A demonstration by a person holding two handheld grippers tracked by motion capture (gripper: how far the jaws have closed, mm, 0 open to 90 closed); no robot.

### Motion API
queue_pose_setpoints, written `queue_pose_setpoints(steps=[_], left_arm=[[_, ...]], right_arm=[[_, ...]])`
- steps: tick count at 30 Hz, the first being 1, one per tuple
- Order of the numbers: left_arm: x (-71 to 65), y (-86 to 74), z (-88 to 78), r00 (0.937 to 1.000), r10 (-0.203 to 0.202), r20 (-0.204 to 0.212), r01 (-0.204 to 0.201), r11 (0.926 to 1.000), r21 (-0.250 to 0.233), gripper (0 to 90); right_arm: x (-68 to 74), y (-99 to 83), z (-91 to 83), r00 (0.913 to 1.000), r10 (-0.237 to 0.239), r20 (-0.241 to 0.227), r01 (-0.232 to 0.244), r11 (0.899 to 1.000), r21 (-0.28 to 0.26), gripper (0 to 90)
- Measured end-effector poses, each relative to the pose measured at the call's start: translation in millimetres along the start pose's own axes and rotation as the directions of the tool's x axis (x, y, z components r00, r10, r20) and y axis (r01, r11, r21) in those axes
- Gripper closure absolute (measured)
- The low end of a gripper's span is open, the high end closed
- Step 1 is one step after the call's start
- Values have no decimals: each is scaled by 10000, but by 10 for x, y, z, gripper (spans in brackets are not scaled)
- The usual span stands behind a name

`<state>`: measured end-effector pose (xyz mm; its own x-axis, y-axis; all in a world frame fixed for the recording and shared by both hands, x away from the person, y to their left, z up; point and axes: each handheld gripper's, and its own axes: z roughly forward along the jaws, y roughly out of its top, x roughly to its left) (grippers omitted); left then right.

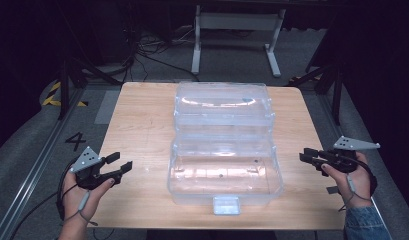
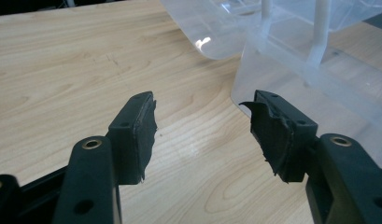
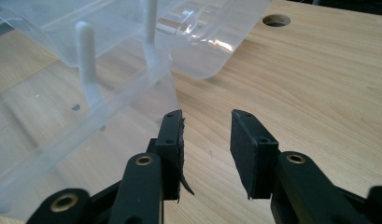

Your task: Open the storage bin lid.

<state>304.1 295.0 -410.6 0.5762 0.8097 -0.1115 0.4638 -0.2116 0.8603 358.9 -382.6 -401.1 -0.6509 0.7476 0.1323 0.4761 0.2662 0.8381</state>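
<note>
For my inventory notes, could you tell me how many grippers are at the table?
2: the left gripper at the table's near-left edge, the right gripper at its right edge, flanking the clear box.

Box [image 1: 224,172]: on the table [image 1: 142,125], in the middle, toward the near edge.
Lid [image 1: 223,105]: behind the box, swung open and joined to its back.
Latch [image 1: 226,205]: at the box's front, over the near table edge.
Left gripper [image 1: 120,167]: left of the box, apart from it, jaws spread.
Right gripper [image 1: 306,156]: right of the box, near the table's right edge, jaws apart.
</note>
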Motion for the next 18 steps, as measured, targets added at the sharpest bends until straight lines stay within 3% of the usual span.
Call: queue_pose_setpoints(steps=[8,11,13,18], left_arm=[[42,-118,149,9997,100,222,-114,9979,632,395],[54,-156,211,9997,139,180,-165,9888,1482,368],[68,-178,235,9997,125,214,-161,9840,1776,361],[66,-182,254,9998,-116,172,83,9834,1813,348]], right_arm=[[-79,-140,86,9997,115,215,-118,9998,167,625],[-86,-182,119,9995,178,258,-185,9994,279,615],[-90,-207,146,9994,214,264,-223,9991,366,611],[-84,-237,184,9994,271,215,-281,9985,465,594]])
